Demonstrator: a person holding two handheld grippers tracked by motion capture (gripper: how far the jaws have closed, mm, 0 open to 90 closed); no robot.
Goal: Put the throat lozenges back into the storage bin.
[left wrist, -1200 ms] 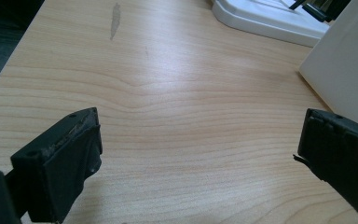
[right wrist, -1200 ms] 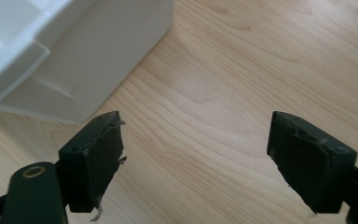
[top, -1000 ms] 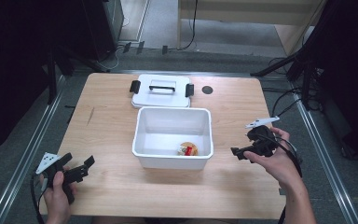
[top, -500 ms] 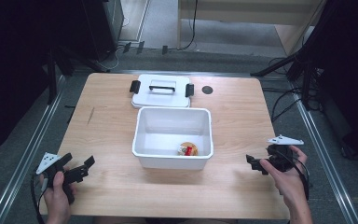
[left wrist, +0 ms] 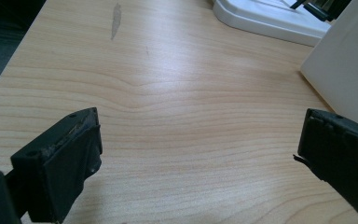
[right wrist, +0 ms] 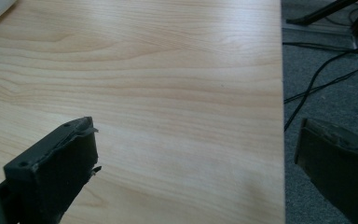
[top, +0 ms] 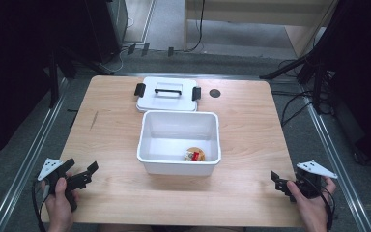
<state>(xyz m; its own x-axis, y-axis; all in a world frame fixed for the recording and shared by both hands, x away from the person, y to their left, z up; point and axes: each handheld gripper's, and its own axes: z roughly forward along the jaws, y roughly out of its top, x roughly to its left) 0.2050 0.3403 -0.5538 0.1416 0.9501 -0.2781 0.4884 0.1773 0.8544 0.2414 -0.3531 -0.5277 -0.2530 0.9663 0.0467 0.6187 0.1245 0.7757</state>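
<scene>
The left gripper (top: 86, 174) sat at the near left, fingers (left wrist: 58, 161) spread wide and empty. The right gripper (top: 282, 182) sat at the near right, likewise spread.

Pale wood-grain surface (top: 251, 130), rectangular, grey floor around it. White open bin (top: 179, 141) sits at centre. White lid (top: 166, 94) with a dark handle and dark side clips lies flat just behind the bin, near the far edge. Small dark round spot (top: 215, 93) right of lid. Grey scuff mark (left wrist: 116, 19) toward the left side.
</scene>
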